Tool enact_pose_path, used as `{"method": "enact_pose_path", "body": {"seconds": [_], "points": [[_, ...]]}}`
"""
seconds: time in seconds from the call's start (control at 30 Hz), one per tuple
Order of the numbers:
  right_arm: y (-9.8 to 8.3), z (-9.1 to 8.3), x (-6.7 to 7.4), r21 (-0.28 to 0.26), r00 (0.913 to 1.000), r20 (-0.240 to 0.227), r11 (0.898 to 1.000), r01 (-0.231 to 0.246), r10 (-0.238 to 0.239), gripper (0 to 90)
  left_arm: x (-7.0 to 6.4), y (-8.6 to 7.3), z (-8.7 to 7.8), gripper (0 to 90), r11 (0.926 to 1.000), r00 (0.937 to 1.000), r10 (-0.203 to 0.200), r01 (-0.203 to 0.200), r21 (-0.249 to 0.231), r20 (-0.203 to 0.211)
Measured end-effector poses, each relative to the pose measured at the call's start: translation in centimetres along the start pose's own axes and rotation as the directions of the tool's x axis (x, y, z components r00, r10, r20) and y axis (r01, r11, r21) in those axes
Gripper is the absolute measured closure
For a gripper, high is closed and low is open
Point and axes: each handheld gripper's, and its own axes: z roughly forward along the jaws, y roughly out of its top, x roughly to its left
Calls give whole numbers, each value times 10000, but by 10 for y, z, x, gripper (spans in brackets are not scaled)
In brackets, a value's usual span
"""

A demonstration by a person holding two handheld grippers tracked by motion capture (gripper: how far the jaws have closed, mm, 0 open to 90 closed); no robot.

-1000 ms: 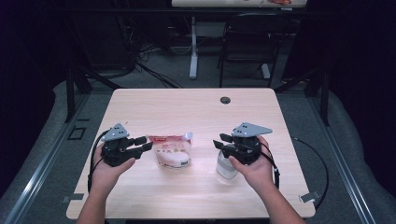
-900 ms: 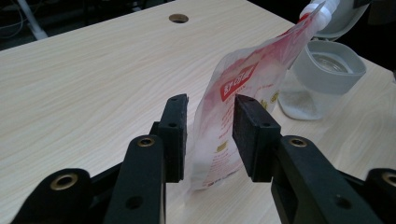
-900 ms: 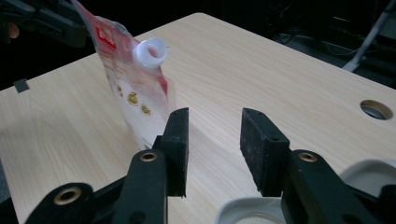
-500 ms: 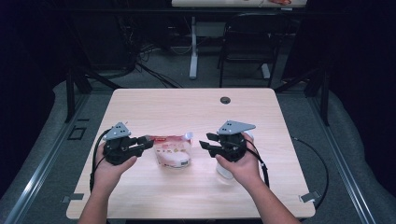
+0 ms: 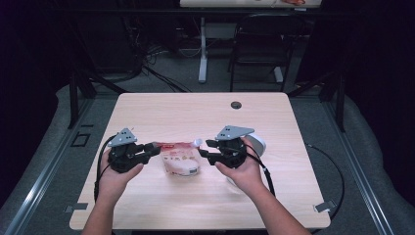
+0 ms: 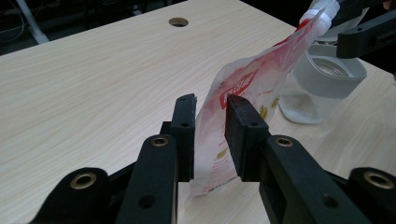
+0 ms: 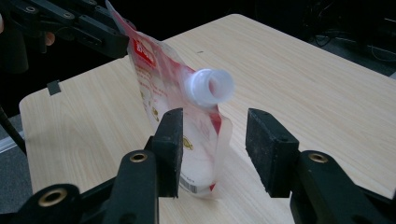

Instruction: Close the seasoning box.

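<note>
At table centre, near the front edge: red-and-white pouch (image 5: 179, 157), standing, white spout (image 7: 209, 87) at its top corner; white contents visible low inside.

- Left gripper (image 5: 150, 149): held level in left hand (image 5: 113, 179), pointing at the pouch from its left. Jaws just closing, narrow, around the pouch's side edge; contact of the pads not certain.
- Right gripper (image 5: 204, 149): held level in right hand (image 5: 244, 172), pointing at the pouch from its right. Jaws just opening, wide, straddling the spout side, apart from it.
- Clear jar (image 6: 314, 91) with white collar: behind the right hand, on the table (image 5: 195, 112); some clear liquid inside.
</note>
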Motion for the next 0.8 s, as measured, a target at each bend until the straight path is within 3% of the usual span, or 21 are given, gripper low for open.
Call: {"method": "enact_pose_path", "body": {"seconds": [0.33,0.5,0.8], "points": [[6,15,4,-20,9999,-36,9999,104,-104,585,1,-1,0,755,10000,9999,-42,42,-29,95],[6,14,3,-93,10000,43,9999,56,-56,657,1,-1,-1,784,9999,9998,-120,121,-31,186],[6,12,2,6,9999,-131,10000,-47,47,690,1,-1,-1,831,10000,9999,4,-4,36,155]]}}
